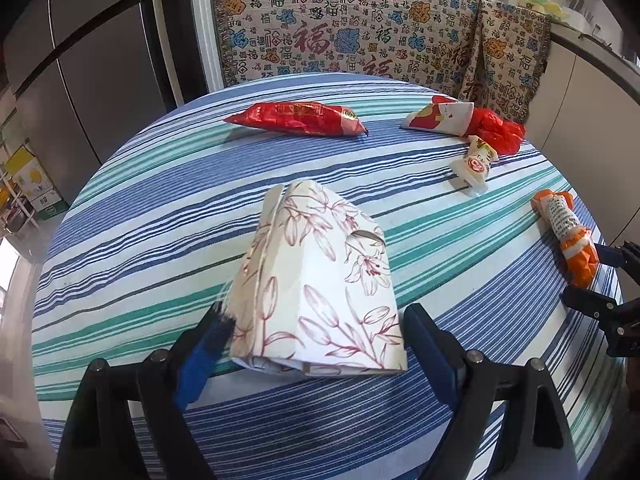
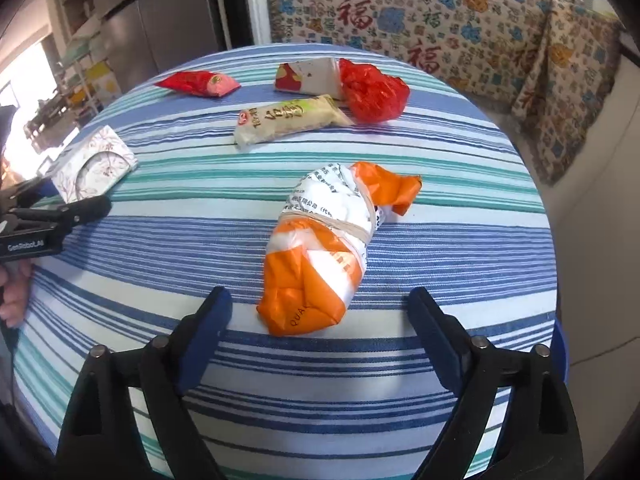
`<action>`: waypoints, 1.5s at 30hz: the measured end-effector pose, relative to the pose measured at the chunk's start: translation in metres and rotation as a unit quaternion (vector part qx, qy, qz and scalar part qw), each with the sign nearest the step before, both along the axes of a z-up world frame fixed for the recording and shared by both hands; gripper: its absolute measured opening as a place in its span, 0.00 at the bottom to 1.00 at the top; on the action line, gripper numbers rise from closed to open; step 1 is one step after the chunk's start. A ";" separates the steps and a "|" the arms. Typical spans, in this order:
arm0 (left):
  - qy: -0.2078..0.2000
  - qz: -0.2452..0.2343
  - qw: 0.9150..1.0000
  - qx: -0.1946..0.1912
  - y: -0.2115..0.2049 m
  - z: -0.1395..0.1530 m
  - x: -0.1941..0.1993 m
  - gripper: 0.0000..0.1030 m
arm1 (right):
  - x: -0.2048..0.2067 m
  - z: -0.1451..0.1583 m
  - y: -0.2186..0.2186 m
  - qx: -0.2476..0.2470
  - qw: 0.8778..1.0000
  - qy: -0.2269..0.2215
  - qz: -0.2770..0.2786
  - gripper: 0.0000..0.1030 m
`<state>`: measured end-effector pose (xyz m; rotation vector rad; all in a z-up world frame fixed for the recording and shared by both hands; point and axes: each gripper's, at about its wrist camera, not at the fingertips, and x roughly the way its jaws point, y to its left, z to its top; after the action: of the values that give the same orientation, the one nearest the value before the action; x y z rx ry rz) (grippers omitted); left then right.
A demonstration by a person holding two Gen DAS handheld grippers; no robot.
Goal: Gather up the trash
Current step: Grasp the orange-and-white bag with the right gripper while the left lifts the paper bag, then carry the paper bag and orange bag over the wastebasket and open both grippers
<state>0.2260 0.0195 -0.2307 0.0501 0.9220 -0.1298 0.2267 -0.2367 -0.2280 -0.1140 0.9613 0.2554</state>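
A white floral tissue box [image 1: 316,284] lies on the striped round table [image 1: 160,208], between the fingers of my left gripper [image 1: 316,322]. The jaws are spread wide at the box's near end; contact is unclear. The box also shows in the right wrist view [image 2: 94,164]. An orange and white plastic bundle [image 2: 328,252] lies just ahead of my right gripper [image 2: 320,308], which is open and empty. That bundle shows in the left wrist view [image 1: 568,232] beside the right gripper [image 1: 600,280].
A red snack packet [image 1: 300,118], a red and white carton [image 1: 440,118], a crumpled red plastic bag [image 1: 498,130] and a cream wrapper [image 2: 288,120] lie at the far side. A patterned cloth [image 1: 360,28] hangs behind. A fridge [image 1: 80,60] stands left.
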 end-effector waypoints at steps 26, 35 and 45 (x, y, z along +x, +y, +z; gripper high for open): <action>0.062 -0.084 0.991 -0.086 0.012 0.021 0.031 0.63 | 0.036 0.013 -0.001 0.059 0.994 0.069 -0.067 0.60; 0.039 -0.075 0.991 -0.103 0.005 0.035 0.012 0.36 | 0.011 0.041 -0.012 0.080 0.995 0.027 -0.043 0.44; 0.015 -0.099 0.990 -0.101 -0.046 0.054 -0.005 0.36 | -0.013 0.051 -0.019 0.070 0.997 0.015 -0.030 0.44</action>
<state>0.2214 -0.0268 -0.1769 -0.0477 0.9290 -0.4089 0.2136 -0.2558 -0.1773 0.0469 0.9724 0.2693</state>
